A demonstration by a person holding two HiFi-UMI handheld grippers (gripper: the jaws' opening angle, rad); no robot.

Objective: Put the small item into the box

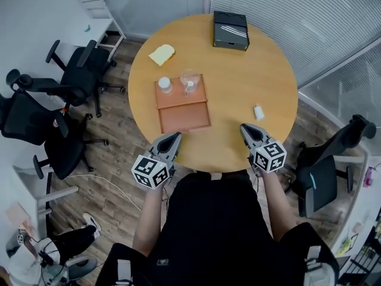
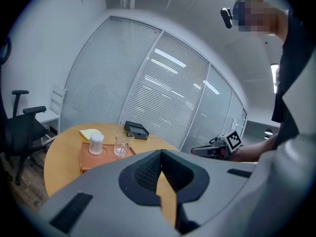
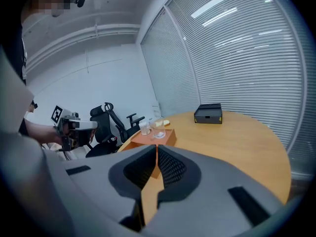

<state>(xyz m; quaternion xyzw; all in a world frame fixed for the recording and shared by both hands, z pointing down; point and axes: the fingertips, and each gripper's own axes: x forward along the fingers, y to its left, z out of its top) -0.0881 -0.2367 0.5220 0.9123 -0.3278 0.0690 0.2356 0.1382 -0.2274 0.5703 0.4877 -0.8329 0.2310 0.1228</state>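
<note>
A small white item [image 1: 258, 112] lies on the round wooden table [image 1: 250, 70] at its right side, a little beyond my right gripper [image 1: 244, 127]. A black box [image 1: 231, 30] stands closed at the table's far edge; it also shows in the left gripper view [image 2: 136, 130] and the right gripper view [image 3: 208, 114]. My right gripper [image 3: 157, 147] is shut with nothing in it, above the near table edge. At the near left edge, my left gripper [image 1: 174, 135] [image 2: 161, 152] is shut too and holds nothing.
An orange tray [image 1: 181, 109] in the middle left carries a white capped bottle [image 1: 165, 85] and a clear glass [image 1: 190, 81]. A yellow pad [image 1: 161, 54] lies behind it. Black office chairs [image 1: 71, 76] stand to the left, another [image 1: 333, 154] to the right.
</note>
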